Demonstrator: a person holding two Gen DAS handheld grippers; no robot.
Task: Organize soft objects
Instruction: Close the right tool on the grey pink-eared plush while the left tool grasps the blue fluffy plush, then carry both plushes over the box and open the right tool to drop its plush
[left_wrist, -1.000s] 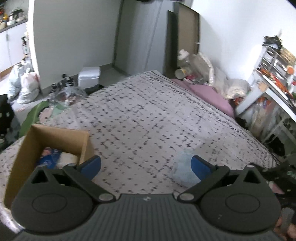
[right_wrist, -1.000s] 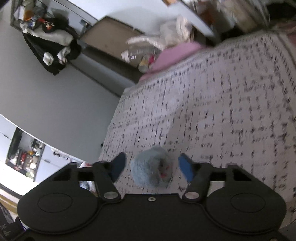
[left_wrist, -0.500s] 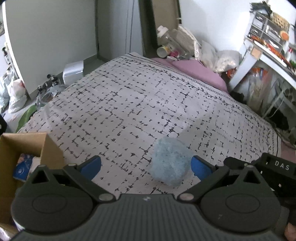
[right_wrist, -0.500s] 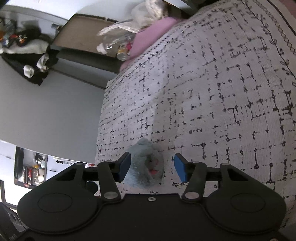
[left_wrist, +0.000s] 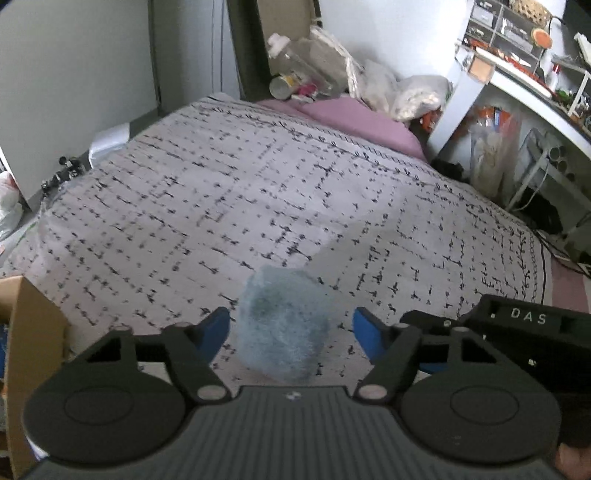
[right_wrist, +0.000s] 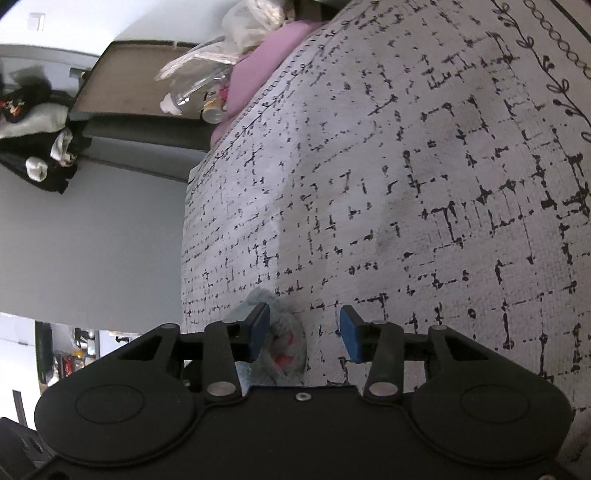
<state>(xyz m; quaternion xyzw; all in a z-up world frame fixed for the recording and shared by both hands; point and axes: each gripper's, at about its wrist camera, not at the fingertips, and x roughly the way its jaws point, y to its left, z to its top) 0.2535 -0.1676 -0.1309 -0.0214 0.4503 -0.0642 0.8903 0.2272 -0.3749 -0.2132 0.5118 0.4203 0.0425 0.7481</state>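
A light-blue fluffy soft toy (left_wrist: 284, 325) lies on the patterned bedspread (left_wrist: 258, 184). My left gripper (left_wrist: 291, 326) straddles it; its jaws are closing, and small gaps still show between both pads and the fluff. In the right wrist view the blue toy (right_wrist: 286, 339), with a pink patch, sits against the left pad of my right gripper (right_wrist: 303, 332). Those jaws are closing too, and the right pad stands clear of the toy. The right gripper's black body (left_wrist: 517, 332) shows just right of the toy.
An open cardboard box (left_wrist: 33, 350) with items inside stands at the near left edge of the bed. A pink pillow (left_wrist: 354, 118), bags and bottles (left_wrist: 295, 66) pile up at the far end. Shelves and a desk (left_wrist: 535, 74) line the right side.
The left gripper swung right and down from the box until the blue toy came between its fingers, and its jaws narrowed. The right gripper sank and rolled, its jaws narrowing around the toy.
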